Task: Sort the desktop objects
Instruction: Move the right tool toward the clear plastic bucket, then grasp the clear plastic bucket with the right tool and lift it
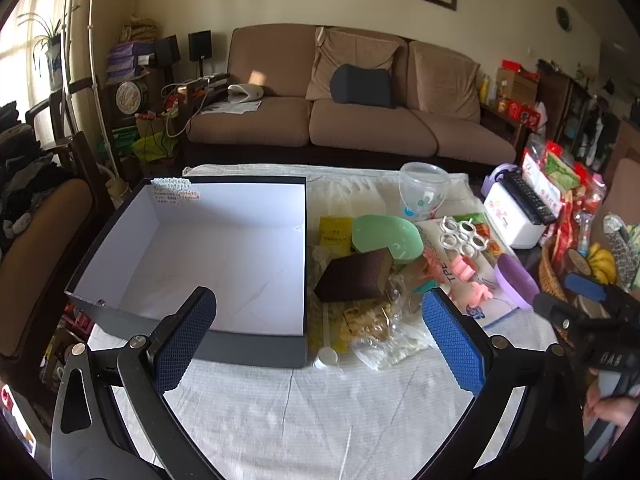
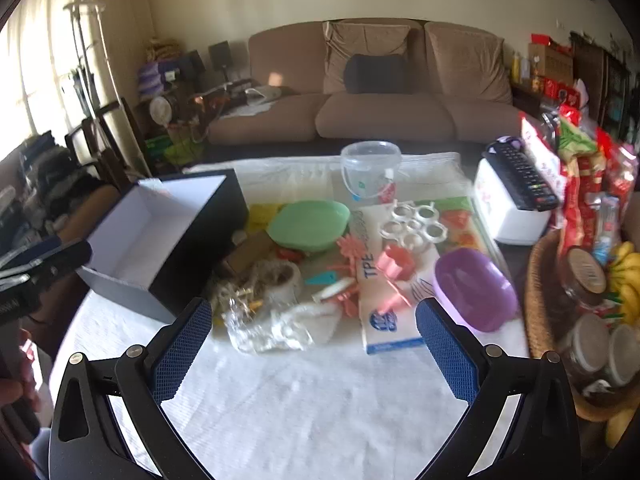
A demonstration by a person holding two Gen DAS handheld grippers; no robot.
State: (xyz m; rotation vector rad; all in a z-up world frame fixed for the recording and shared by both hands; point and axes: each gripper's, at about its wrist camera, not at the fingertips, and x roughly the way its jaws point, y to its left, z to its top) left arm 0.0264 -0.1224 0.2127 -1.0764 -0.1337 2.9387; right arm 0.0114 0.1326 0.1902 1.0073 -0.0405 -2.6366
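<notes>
An open dark box with a white inside (image 1: pixel 224 256) stands on the white cloth at the left; it also shows in the right wrist view (image 2: pixel 160 236). Right of it lies a pile: a brown sponge block (image 1: pixel 354 276), a green dish (image 1: pixel 388 236), a purple dish (image 2: pixel 474 290), white rings (image 2: pixel 414 222), pink clips (image 1: pixel 464 268), crumpled clear bags (image 2: pixel 272 320) and a clear bucket (image 1: pixel 422 188). My left gripper (image 1: pixel 320 340) is open and empty, near the box's front edge. My right gripper (image 2: pixel 314 346) is open and empty, in front of the pile.
A white box with a remote control (image 2: pixel 520 184) on it sits at the right, next to snack bags (image 2: pixel 580 176). A wicker basket (image 2: pixel 540 304) with jars and bananas stands at the far right. A brown sofa (image 1: pixel 340 120) is behind the table, a chair (image 1: pixel 44 248) at its left.
</notes>
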